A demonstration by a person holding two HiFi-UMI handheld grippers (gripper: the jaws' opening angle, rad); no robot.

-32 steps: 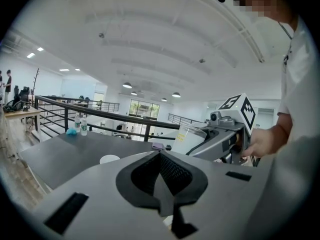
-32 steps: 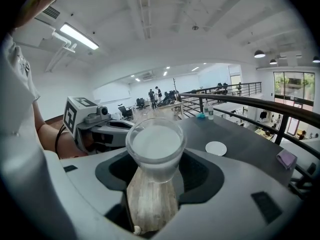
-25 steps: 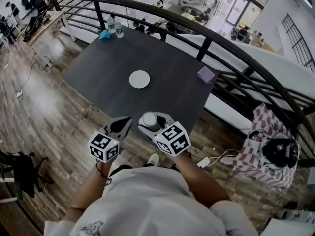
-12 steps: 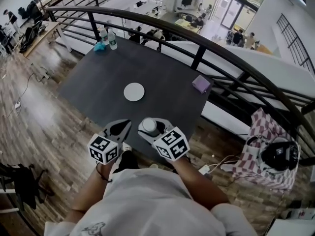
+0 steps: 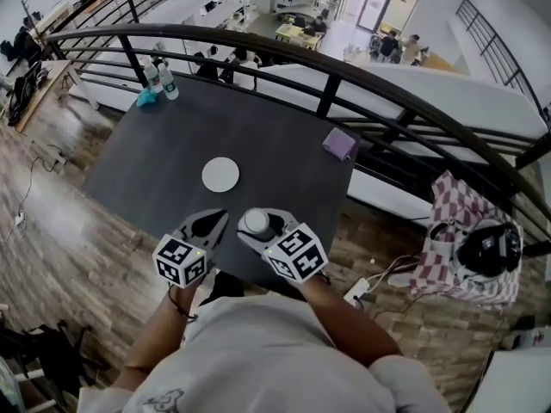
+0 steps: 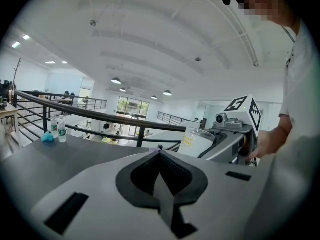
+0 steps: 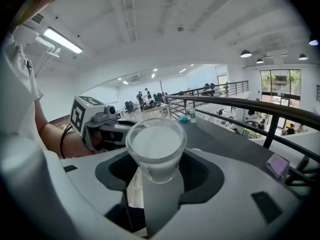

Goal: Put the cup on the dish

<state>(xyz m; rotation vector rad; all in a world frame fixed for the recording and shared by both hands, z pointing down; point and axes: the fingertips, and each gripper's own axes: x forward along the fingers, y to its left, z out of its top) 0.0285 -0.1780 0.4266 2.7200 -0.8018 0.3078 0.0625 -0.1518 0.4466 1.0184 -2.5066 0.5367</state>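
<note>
A small white dish (image 5: pixel 220 175) lies near the middle of the dark grey table (image 5: pixel 284 157). My right gripper (image 5: pixel 258 224) hovers over the table's near edge, shut on a clear plastic cup (image 5: pixel 256 222) with a whitish inside. In the right gripper view the cup (image 7: pixel 156 151) stands upright between the jaws of that gripper (image 7: pixel 156 170). My left gripper (image 5: pixel 213 221) hangs just left of it, shut and holding nothing. The left gripper view shows its own pads (image 6: pixel 161 154) pressed together and the cup (image 6: pixel 197 141) off to the right.
A purple pad (image 5: pixel 339 144) sits at the table's far right edge. Two bottles (image 5: pixel 162 80) and a blue cloth (image 5: pixel 147 99) stand at the far left corner. A black railing (image 5: pixel 327 93) runs behind the table. A checkered bag (image 5: pixel 469 248) lies on the wooden floor to the right.
The person has stepped closer, so the table and dish now sit nearer the grippers. Both grippers keep the same pose, the right one still holding the cup.
</note>
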